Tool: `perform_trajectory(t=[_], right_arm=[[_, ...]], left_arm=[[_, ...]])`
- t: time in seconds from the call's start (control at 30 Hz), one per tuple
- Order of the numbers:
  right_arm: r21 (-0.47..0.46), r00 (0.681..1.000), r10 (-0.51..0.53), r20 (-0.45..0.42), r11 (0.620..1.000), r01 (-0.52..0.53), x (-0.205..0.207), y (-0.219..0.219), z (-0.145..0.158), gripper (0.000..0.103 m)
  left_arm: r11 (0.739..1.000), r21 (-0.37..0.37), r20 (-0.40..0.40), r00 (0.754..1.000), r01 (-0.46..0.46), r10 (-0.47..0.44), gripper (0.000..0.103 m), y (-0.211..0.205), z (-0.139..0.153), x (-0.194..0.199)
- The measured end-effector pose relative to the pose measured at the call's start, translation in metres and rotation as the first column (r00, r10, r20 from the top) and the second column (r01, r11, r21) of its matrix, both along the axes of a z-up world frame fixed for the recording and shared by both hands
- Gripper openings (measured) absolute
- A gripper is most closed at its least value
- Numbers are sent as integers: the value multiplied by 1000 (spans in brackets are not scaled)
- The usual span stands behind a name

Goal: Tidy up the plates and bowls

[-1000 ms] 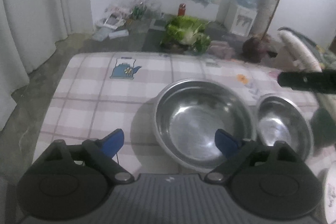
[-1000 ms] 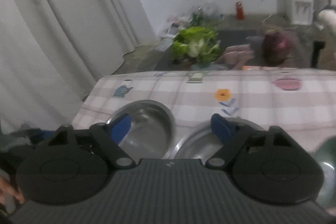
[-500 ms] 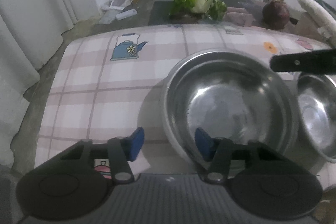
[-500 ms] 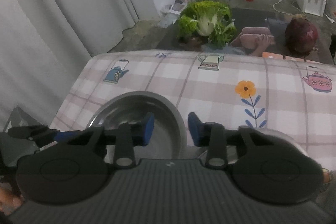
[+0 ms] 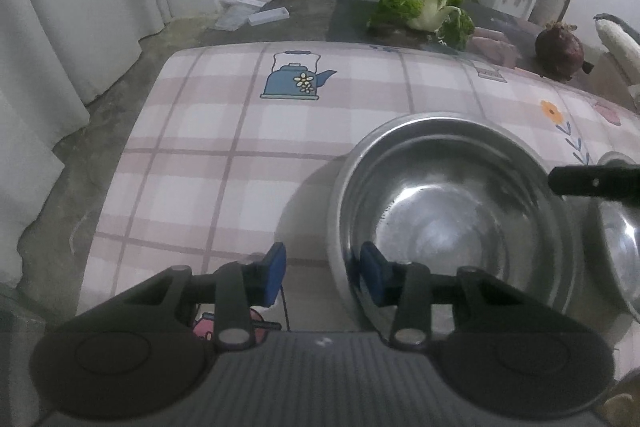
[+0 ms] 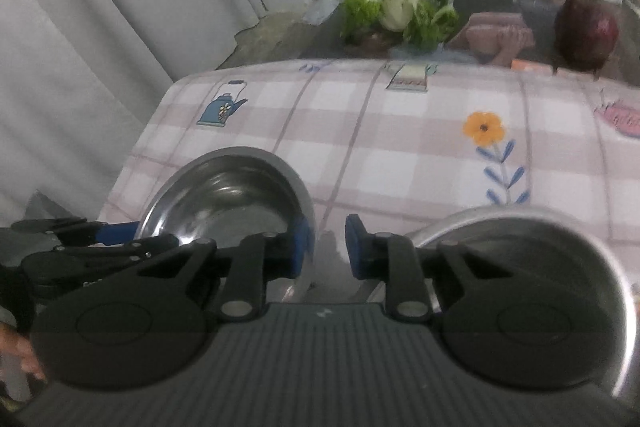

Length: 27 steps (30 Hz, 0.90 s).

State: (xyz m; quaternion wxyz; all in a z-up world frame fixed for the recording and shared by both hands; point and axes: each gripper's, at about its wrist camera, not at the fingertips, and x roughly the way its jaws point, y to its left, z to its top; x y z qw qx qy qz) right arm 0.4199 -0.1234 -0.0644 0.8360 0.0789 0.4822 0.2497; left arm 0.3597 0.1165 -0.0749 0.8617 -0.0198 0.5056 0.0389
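Two grippers — left gripper [image 5: 322, 275] straddling large steel bowl [image 5: 452, 219] rim, right gripper [image 6: 326, 245] likewise, fingers parted — checked tablecloth [image 5: 224, 131].

Large bowl [image 5: 452, 227]: polished metal, glossy, mirror-like inside with faint scuffing. Small bowl [image 5: 620, 251], right: the same shiny metal. Tabletop [image 5: 224, 131]: covered in smooth printed check cloth, slight sheen. Left gripper [image 5: 320, 277]: matt black plastic arms, ribbed grey body, blue rubbery-looking pads [image 5: 274, 273]. Curtain [image 5: 80, 7], far left: white matt fabric. Floor [image 5: 60, 187]: rough, bare concrete.
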Motion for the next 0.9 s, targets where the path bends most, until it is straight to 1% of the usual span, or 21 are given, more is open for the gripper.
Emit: perform_trajectory(t=[0.13,0.23,0.3,0.43,0.5,0.6,0.73,0.9], right_arm=[[-3,1000,12,-20,1000,-12,-2,9,-4,19],[-23,999,18,-29,1000,-19,-3,14,-7,19],[-21,999,17,-46,1000,-18,-3,15,-10,19],[-16,997,31,-77,999,-32,-6,19,-17,18],[-23,997,38,-73,999,-40,-9,22,-18,15],[-37,997,35,-65,999,-38,-13,24,-19,12],[-31,998,28,-62,999,-30,-16,18,-15,12],[-29,997,36,-66,999,-38,-19,16,-16,11]], left_arm=[[999,-30,-7,1000,-17,16,41,4,0,-1],[999,-33,-10,1000,-18,18,38,3,0,-1],[999,-38,-12,1000,-14,13,33,2,1,-2],[999,-41,-15,1000,-7,7,27,0,1,-3],[999,-48,-19,1000,-3,3,18,-2,2,-3],[999,-39,-26,1000,-9,8,18,-5,4,-3],[999,-35,-16,1000,6,-7,19,-7,8,-8],[1000,-27,-40,999,5,-6,19,-9,4,-6]])
